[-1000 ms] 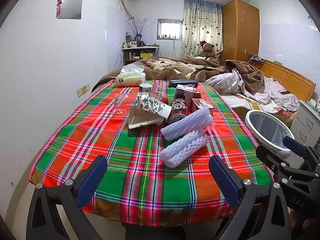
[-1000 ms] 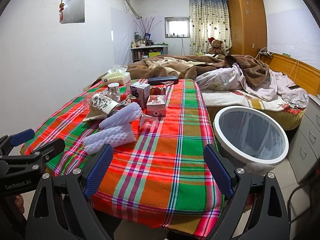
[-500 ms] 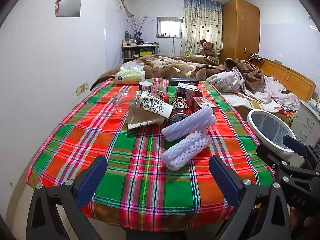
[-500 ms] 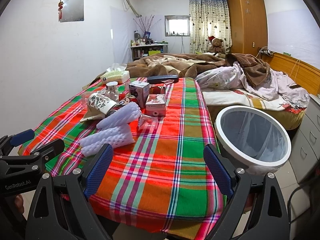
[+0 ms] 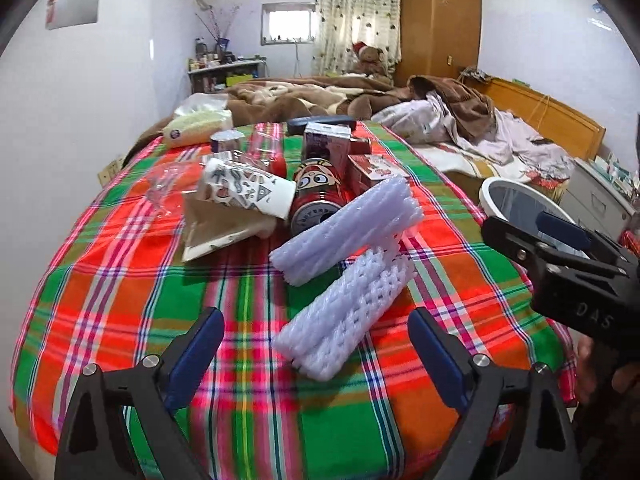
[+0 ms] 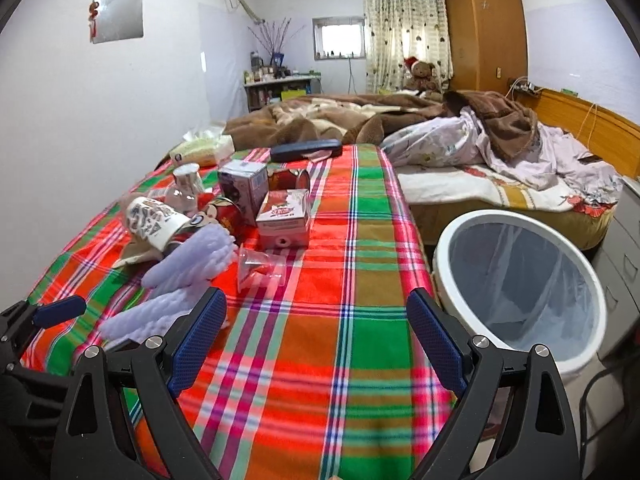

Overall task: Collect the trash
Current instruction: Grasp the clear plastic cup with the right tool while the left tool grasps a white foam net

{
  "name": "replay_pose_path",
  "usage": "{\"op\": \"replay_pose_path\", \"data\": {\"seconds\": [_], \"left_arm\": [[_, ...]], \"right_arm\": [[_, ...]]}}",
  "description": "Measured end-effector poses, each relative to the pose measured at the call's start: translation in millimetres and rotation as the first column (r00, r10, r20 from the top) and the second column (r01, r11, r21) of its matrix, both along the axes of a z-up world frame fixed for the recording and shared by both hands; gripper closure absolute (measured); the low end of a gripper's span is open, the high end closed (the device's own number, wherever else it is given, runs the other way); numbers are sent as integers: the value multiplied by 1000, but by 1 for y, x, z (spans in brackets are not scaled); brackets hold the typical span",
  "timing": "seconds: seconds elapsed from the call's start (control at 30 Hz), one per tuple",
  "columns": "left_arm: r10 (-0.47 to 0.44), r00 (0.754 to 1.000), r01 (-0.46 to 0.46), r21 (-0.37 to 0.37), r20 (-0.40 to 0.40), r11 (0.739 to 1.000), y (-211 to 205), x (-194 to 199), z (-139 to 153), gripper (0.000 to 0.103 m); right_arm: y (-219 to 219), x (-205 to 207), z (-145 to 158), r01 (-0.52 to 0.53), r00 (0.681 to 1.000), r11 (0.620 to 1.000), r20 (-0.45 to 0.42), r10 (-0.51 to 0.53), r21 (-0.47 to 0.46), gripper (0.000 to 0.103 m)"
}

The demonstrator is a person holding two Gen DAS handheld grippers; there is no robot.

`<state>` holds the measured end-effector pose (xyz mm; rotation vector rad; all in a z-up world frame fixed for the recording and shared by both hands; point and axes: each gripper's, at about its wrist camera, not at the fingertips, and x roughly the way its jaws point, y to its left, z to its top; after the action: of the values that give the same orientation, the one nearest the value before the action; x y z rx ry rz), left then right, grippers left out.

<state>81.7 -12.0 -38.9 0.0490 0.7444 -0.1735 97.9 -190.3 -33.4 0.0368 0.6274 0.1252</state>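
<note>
Plaid cloth (image 5: 120, 280) as landmark: broad bare stretch along its near edge and down its right-hand strip toward the bed (image 6: 500, 184); litter bunched at its middle and far left. Bin (image 6: 444, 248), white-rimmed, off the cloth's right edge on the floor: clear liner inside, nothing else made out in it. Foam sleeves, two: near one (image 5: 344, 316) at cloth centre, long axis slanting from near-left to far-right; second (image 5: 348, 232) just behind, touching it, slanted likewise. Behind those: paper cup (image 5: 248, 188) on its side, mouth to the right; red can (image 5: 316, 196) tipped over; small cartons (image 6: 284, 216); clear plastic cup (image 6: 260, 268) on its side. Left gripper (image 5: 316, 356): jaws wide but just closing in, near sleeve's end lying between, untouched. Right gripper (image 6: 316, 344): jaws spread wide over bare cloth, empty.
</note>
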Motion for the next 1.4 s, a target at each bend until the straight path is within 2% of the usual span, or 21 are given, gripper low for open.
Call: {"op": "replay_pose_path", "data": {"seconds": [0.03, 0.07, 0.17, 0.27, 0.53, 0.67, 0.87, 0.9, 0.93, 1.07, 1.3, 1.4], "left_arm": [[-8, 1000, 8, 2, -7, 1000, -1, 4, -2, 11], [-16, 1000, 16, 0, -20, 1000, -1, 7, -4, 16], [-38, 998, 38, -12, -46, 999, -4, 17, -10, 20], [-64, 995, 63, -10, -78, 998, -4, 23, -16, 26], [-109, 984, 99, -76, -143, 992, 1, 35, -27, 41], [-119, 983, 107, -89, -141, 990, 0, 35, -26, 53], [-114, 982, 98, -110, -148, 989, 2, 37, -25, 53], [-112, 983, 97, -108, -148, 989, 1, 37, -25, 53], [-111, 983, 96, -106, -149, 990, 1, 39, -25, 53], [-113, 982, 100, -91, -150, 991, -2, 42, -26, 53], [-128, 979, 118, -69, -160, 991, -11, 48, -25, 52], [-137, 977, 126, -82, -161, 989, -15, 47, -24, 58]], "right_arm": [[0, 4, -2, -5, 1000, 1000, -11, 6, 10, 16], [1, 7, -4, -7, 1000, 1000, -21, 7, 14, 16], [7, 18, -9, -23, 999, 1000, -44, 24, 16, 16], [15, 26, -13, -41, 997, 999, -64, 41, 6, 25], [24, 38, -17, -90, 989, 995, -115, 93, 32, 26], [30, 45, -21, -100, 984, 995, -144, 103, 27, 36], [32, 55, -22, -127, 971, 988, -194, 142, 89, 37], [34, 57, -23, -126, 970, 988, -199, 142, 90, 40], [35, 58, -24, -126, 968, 988, -205, 143, 94, 50], [37, 58, -26, -127, 965, 989, -221, 142, 82, 62], [27, 57, -24, -98, 972, 992, -209, 112, 77, 64], [20, 55, -21, -82, 975, 994, -198, 96, 75, 64]]}}
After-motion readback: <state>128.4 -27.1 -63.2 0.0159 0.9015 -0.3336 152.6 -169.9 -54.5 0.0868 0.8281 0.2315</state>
